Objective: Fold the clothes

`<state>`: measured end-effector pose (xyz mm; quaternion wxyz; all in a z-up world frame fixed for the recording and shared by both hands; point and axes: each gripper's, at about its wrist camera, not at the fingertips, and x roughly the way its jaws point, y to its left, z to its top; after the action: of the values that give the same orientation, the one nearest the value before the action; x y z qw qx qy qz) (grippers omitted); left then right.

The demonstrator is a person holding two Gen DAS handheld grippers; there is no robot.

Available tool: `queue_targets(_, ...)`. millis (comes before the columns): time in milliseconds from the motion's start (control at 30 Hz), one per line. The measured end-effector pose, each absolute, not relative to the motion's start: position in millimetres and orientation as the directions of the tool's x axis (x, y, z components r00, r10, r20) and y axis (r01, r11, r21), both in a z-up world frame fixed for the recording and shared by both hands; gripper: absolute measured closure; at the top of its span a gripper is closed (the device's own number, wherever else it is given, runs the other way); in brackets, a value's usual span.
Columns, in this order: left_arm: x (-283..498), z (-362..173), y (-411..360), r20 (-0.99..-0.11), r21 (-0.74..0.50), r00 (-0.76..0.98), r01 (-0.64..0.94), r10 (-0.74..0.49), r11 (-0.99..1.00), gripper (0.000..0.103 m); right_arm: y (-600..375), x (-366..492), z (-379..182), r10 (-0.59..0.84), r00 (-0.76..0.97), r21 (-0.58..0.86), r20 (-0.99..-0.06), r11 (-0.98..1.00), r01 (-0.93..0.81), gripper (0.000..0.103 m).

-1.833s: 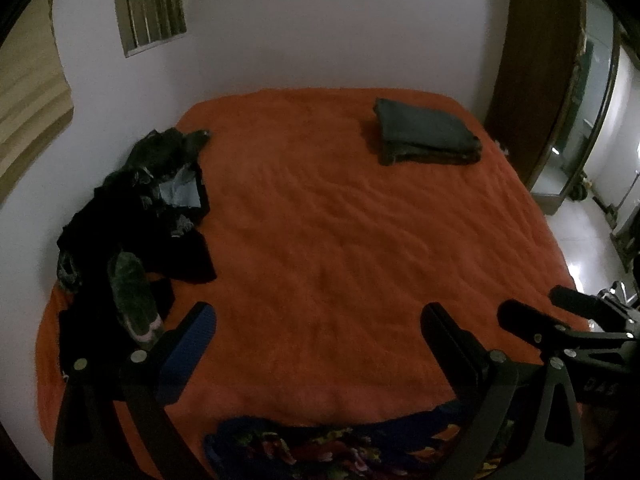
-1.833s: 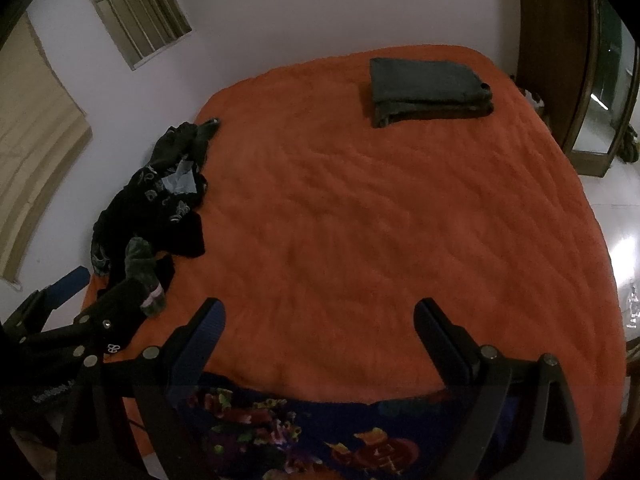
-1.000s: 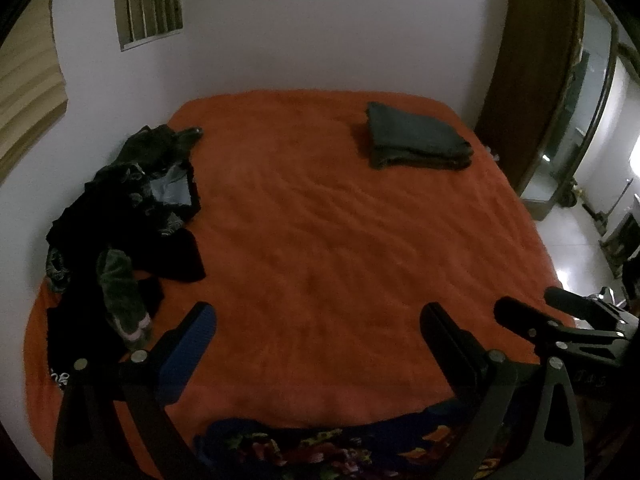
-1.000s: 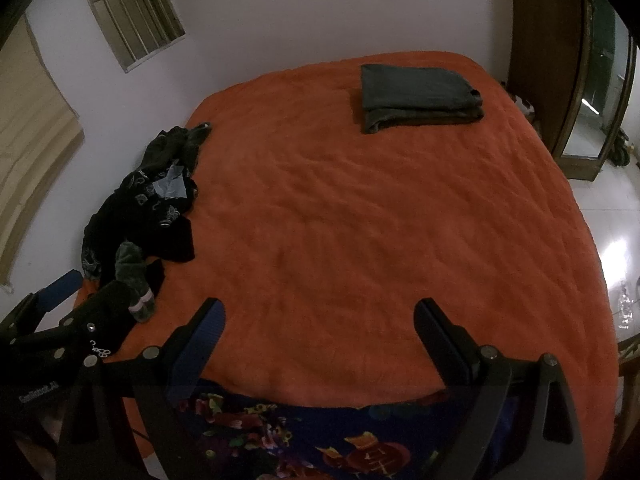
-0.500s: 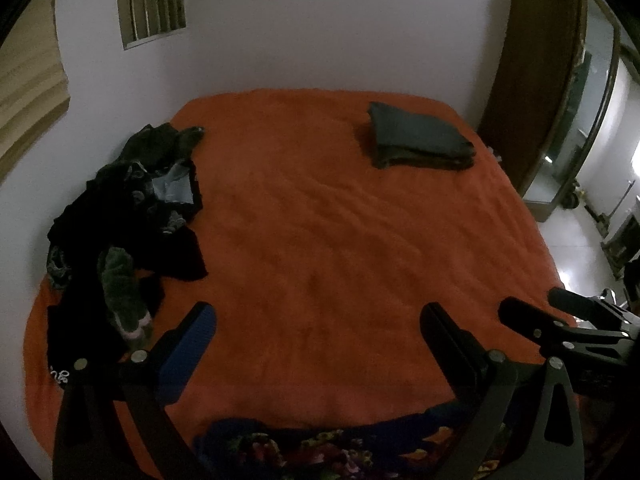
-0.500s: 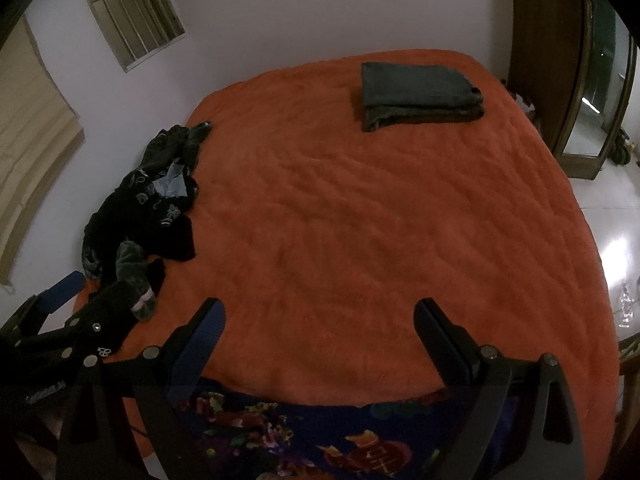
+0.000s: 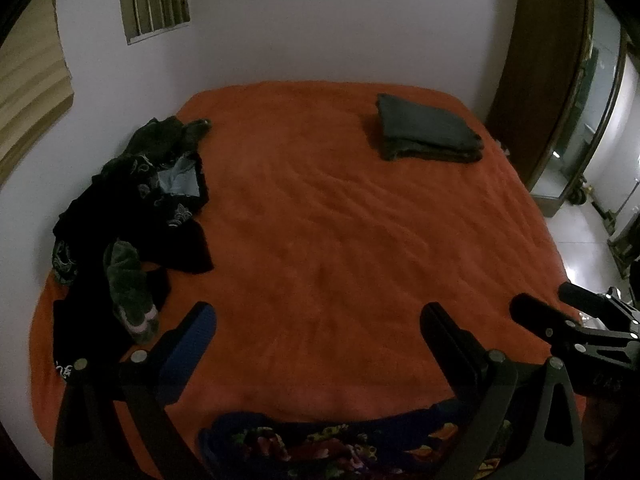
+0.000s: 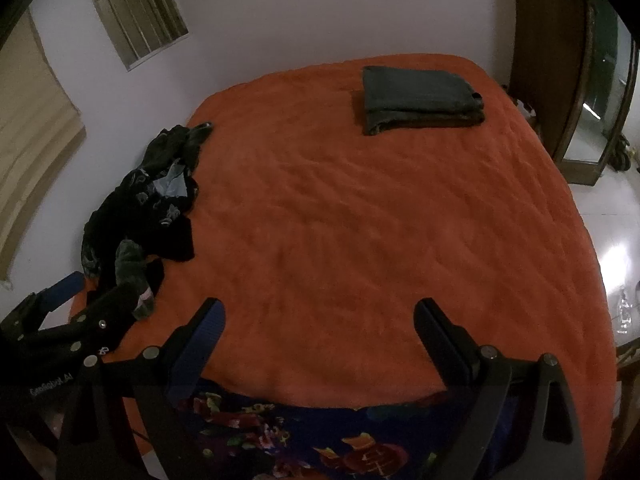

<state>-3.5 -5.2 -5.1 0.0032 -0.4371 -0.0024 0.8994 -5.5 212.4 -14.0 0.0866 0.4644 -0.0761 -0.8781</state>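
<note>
Little has changed over the last two seconds — both views drift only slightly, and nothing on the bed (image 7: 340, 240) has moved. Both tools hang with jaws spread wide and nothing between them: the left tool (image 7: 316, 320) and the right tool (image 8: 320, 312) sit side by side over the bed's near edge. So no new fold has begun. One folded stack (image 8: 420, 96) lies at the far right; the unfolded heap (image 7: 132, 208) sprawls along the left edge, just beside the left tool. A patterned cloth (image 8: 320, 440) lies under both tools. The bed's middle lies bare — nothing blocks a reach to the heap.
</note>
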Motion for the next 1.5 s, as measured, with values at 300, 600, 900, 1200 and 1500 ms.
queue_targets(300,-2,-7,-1,-0.791,0.006,-0.612,-0.001,-0.004,-1.0,0.001,217,-9,-10,-0.224,-0.55,0.213,-0.805,-0.973,0.085,0.008)
queue_targets(600,-4,-6,1,-0.789,0.012,-0.614,-0.001,-0.009,-1.0,0.001,221,-6,-11,-0.215,-0.554,0.219,-0.804,-0.974,0.061,0.008)
queue_targets(900,-9,-7,4,-0.808,-0.003,-0.589,0.001,0.002,-1.0,0.001,223,-10,-8,-0.21,-0.563,0.222,-0.799,-0.974,0.049,0.008)
queue_targets(1200,-8,7,1,-0.778,-0.002,-0.629,0.007,-0.002,-1.0,0.001,226,-10,5,-0.195,-0.597,0.204,-0.778,-0.978,0.054,0.008)
queue_targets(1500,-4,27,-19,-0.769,-0.039,-0.639,0.032,0.009,-0.999,0.001,226,-6,39,-0.194,-0.627,0.19,-0.754,-0.979,0.074,0.008)
